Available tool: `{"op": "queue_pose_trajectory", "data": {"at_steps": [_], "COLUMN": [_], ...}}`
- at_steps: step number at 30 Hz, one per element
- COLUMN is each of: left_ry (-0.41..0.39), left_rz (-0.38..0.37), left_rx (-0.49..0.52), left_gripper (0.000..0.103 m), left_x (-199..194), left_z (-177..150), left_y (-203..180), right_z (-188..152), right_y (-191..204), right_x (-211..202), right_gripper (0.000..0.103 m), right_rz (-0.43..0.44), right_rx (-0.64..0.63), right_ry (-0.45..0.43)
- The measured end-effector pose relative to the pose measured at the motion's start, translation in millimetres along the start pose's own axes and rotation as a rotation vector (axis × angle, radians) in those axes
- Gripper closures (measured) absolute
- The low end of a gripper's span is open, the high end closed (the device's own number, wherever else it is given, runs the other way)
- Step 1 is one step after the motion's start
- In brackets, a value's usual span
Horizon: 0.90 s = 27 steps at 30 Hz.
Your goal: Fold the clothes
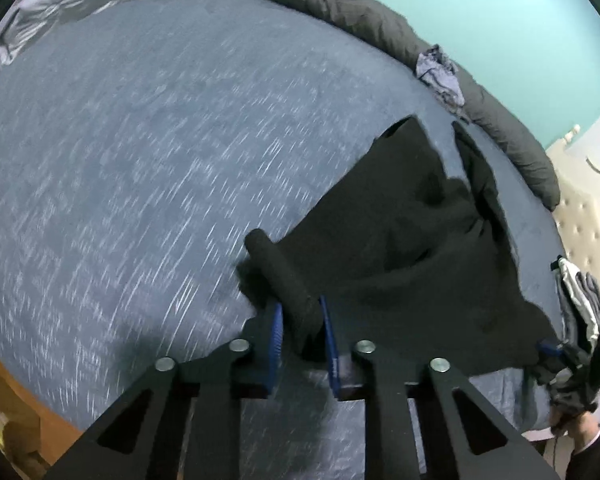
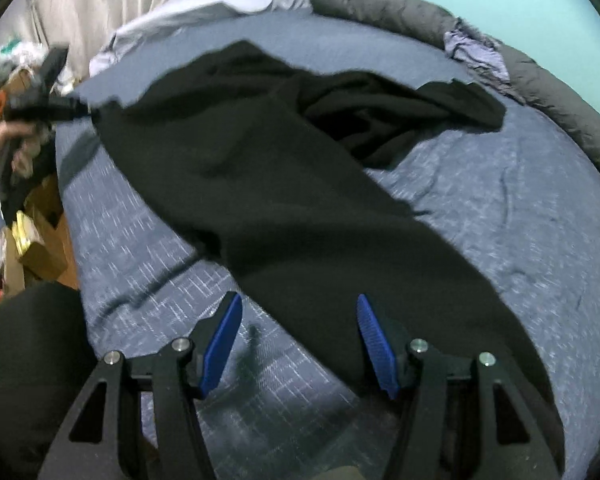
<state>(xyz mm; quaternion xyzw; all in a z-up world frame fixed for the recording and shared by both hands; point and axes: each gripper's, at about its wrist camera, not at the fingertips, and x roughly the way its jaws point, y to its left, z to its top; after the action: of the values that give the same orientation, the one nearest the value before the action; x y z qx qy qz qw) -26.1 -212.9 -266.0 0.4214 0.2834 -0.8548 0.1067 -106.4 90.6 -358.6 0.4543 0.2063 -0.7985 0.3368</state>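
Item: black garment [image 2: 284, 184], spread loosely across the blue bed [image 2: 500, 208]. My left gripper [image 1: 300, 320] was clamped on a rolled corner; my right gripper [image 2: 300, 340] stood wide open, holding nothing, an edge lying between its fingers. Advice: close on the hem, pull taut, then fold.

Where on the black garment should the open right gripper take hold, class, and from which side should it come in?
Probably the near hem of the black garment, lying between the right gripper fingers. Come from the near bed edge, low along the blue sheet: that edge lies flat and loose there, while the left gripper already pinches the opposite bunched end.
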Motion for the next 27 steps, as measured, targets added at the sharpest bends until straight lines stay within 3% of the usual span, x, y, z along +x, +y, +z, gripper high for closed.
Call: {"op": "queue_pose_trajectory", "data": {"at_steps": [5, 10, 14, 19, 22, 27], "left_ry": [-0.101, -0.156, -0.107, 0.076, 0.146, 0.222], "left_rz": [-0.093, -0.238, -0.323, -0.365, -0.348, -0.327], "left_rx": [0.037, 0.182, 0.352, 0.542, 0.640, 0.678], "left_gripper": [0.090, 0.091, 0.090, 0.090, 0.090, 0.090], "left_x": [-18, -24, -6, 50, 77, 93], "left_z": [35, 56, 43, -13, -52, -86], "left_y": [-45, -155, -252, -348, -378, -384], "right_z": [-6, -18, -31, -48, -62, -75], "right_y": [-10, -31, -48, -79, -98, -113], "right_x": [11, -11, -33, -58, -70, -77], "right_gripper": [0.043, 0.043, 0.043, 0.043, 0.043, 0.043], "right_rz": [-0.001, 0.012, -0.010, -0.028, -0.032, -0.030], "right_rx": [0.054, 0.170, 0.231, 0.343, 0.426, 0.486], "right_ry": [0.011, -0.055, -0.094, -0.127, -0.149, -0.159]}}
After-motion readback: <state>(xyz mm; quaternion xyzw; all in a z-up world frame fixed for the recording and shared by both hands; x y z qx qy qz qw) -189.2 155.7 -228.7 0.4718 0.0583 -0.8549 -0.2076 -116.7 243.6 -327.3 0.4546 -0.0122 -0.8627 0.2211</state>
